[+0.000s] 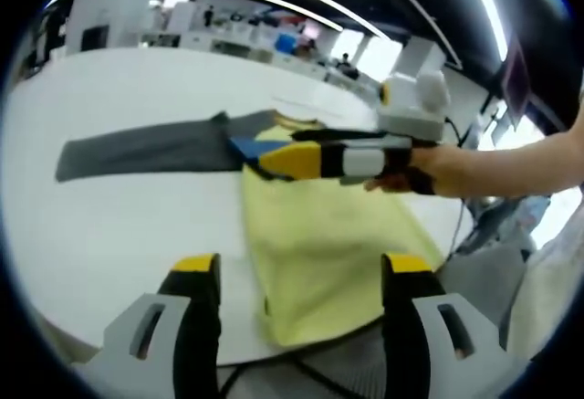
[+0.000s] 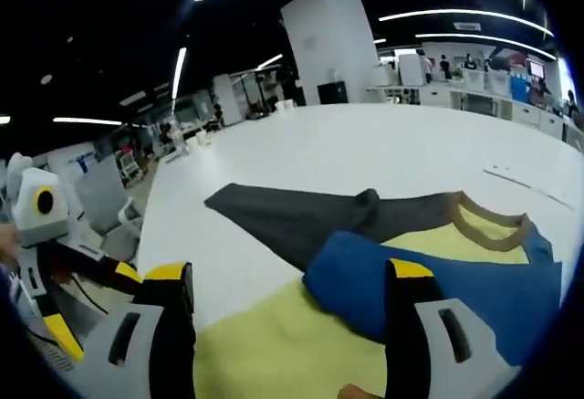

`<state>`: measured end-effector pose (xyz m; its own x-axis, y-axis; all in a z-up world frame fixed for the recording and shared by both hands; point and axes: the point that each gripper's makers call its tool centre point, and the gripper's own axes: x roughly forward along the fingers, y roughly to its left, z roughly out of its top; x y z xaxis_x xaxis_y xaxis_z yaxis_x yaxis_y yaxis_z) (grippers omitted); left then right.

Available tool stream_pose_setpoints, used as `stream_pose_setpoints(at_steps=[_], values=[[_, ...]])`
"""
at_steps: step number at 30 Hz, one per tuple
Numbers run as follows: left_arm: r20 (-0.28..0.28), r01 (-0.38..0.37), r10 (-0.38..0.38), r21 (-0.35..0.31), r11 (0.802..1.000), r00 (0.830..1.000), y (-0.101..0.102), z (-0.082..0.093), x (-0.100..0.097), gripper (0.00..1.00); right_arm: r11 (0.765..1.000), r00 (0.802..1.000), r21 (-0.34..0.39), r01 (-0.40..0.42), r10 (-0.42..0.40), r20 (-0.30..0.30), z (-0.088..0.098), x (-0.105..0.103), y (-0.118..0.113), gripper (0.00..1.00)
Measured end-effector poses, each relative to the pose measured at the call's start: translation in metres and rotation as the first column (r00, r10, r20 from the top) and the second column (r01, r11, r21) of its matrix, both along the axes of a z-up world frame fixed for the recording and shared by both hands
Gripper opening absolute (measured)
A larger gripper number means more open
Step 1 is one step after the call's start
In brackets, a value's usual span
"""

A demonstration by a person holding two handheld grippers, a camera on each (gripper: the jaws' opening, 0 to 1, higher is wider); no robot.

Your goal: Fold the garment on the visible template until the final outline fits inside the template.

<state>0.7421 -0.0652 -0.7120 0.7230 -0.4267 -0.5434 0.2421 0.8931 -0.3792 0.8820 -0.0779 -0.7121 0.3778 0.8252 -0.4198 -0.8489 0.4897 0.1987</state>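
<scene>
Folding partly done: shirt [image 1: 319, 262] at frame centre on counter [image 1: 137, 225], grey sleeve [image 1: 137, 151] outstretched upper left. Left gripper [image 1: 301, 276] fingers apart, empty; right gripper [image 2: 287, 285] fingers apart, blue fold [image 2: 438, 294] lying between them, grasp undeterminable.

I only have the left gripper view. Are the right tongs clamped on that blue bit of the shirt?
Observer: No. In the right gripper view the right tongs stand wide open, with the blue sleeve lying between them.
Operator: How much blue is there?
Observer: A broad panel, lying over the yellow body.
Operator: Where's the neck?
Observer: A tan collar lies just beyond the blue, next to the grey sleeve.
</scene>
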Motion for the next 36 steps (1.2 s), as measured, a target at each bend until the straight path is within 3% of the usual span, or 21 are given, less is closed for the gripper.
stream_pose_setpoints(at_steps=[16, 36], values=[[0.0, 0.013, -0.013, 0.008, 1.0, 1.0, 0.0, -0.001, -0.001, 0.68, 1.0, 0.999, -0.01, 0.02, -0.02, 0.029, 0.013, -0.003, -0.021, 0.85], [0.017, 0.011, -0.011, 0.01, 1.0, 1.0, 0.0, 0.003, -0.001, 0.68, 0.995, 0.995, 0.0, 0.095, -0.095, 0.017, 0.019, -0.014, -0.058, 0.84]])
